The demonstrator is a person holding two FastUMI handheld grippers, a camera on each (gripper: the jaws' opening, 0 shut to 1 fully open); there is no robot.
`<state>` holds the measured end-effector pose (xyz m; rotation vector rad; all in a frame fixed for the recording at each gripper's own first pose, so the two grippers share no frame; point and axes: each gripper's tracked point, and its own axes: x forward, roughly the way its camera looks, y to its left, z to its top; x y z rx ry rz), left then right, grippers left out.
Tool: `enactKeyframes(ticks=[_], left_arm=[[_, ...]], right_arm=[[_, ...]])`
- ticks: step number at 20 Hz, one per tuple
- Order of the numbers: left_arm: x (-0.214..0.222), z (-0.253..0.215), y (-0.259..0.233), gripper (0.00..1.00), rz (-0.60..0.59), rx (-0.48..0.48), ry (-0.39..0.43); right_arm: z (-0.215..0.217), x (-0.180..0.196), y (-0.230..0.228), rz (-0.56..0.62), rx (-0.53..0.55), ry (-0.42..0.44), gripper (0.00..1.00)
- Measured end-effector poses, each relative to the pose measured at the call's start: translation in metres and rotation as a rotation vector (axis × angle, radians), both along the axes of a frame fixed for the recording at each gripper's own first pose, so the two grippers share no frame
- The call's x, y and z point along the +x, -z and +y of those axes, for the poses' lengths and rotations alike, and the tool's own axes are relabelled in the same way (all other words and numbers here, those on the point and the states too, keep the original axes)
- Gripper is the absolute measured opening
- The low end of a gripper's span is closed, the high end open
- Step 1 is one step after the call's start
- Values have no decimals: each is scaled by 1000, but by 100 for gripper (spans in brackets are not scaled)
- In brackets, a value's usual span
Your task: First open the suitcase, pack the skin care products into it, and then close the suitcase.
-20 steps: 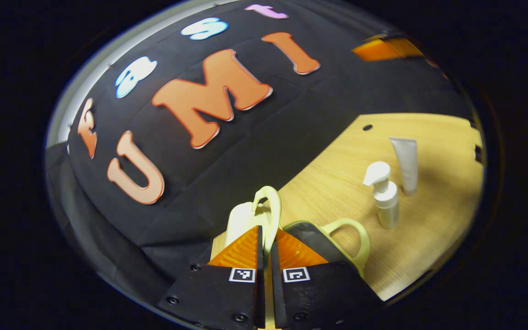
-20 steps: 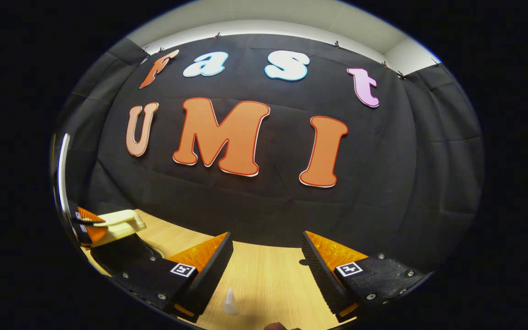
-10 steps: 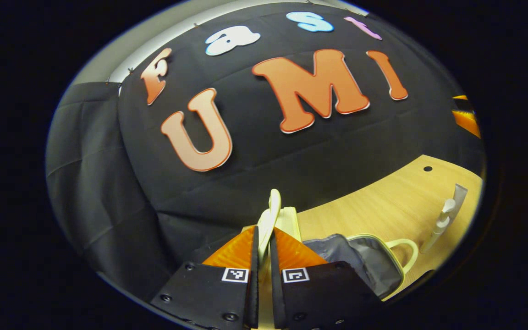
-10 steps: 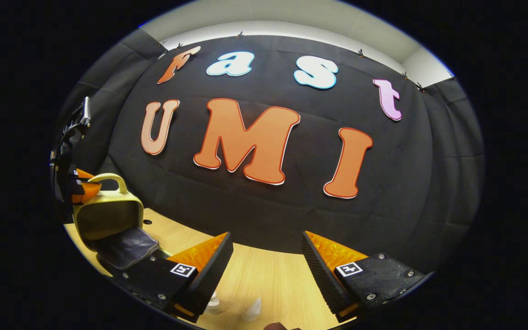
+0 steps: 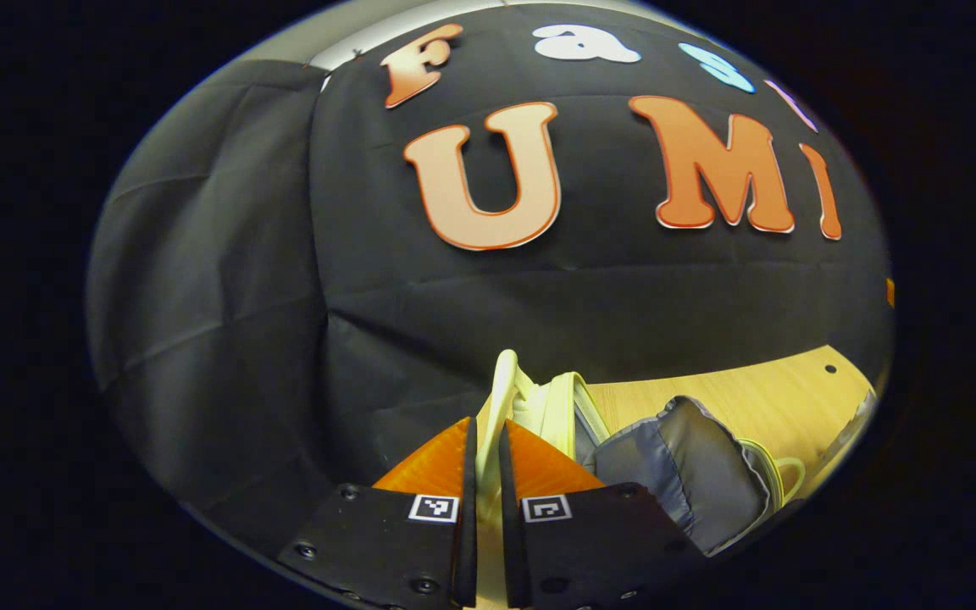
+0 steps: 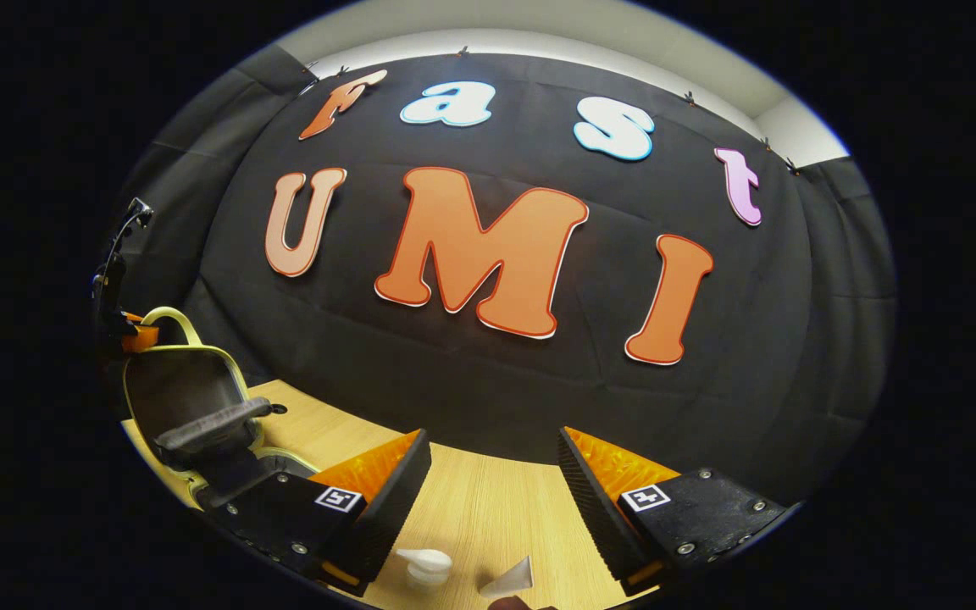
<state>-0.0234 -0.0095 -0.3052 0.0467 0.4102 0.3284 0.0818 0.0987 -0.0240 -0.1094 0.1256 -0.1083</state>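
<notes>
Now left gripper (image 5: 483,440) clamped on suitcase (image 6: 187,398) lid handle (image 5: 498,402) — lid upright; right gripper (image 6: 495,462) wide.

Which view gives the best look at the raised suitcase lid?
The right gripper view: the suitcase lid stands upright, its dark lining facing the camera, the left gripper on its handle. The left gripper view shows it edge-on beyond its own closed fingers, with grey lining beside it.

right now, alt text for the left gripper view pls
The left gripper is shut on the pale yellow handle of the suitcase lid, holding it raised; grey lining sags beside it above the wooden table.
</notes>
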Motion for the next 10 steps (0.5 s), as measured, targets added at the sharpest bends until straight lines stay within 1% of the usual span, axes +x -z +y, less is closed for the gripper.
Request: enactKeyframes(ticks=[3, 6, 8, 10], left_arm=[[-4, -5, 10, 13, 23, -105, -60], [-21, -19, 21, 13, 123, -212, -130], [-23, -22, 29, 13, 166, -226, -146], [-21, -27, 49, 14, 219, -236, -155]], right_arm=[[18, 0, 3, 27, 1, -7, 96], [38, -2, 9, 65, 26, -8, 96], [44, -3, 10, 76, 39, -6, 96], [48, -5, 10, 84, 37, 0, 96]])
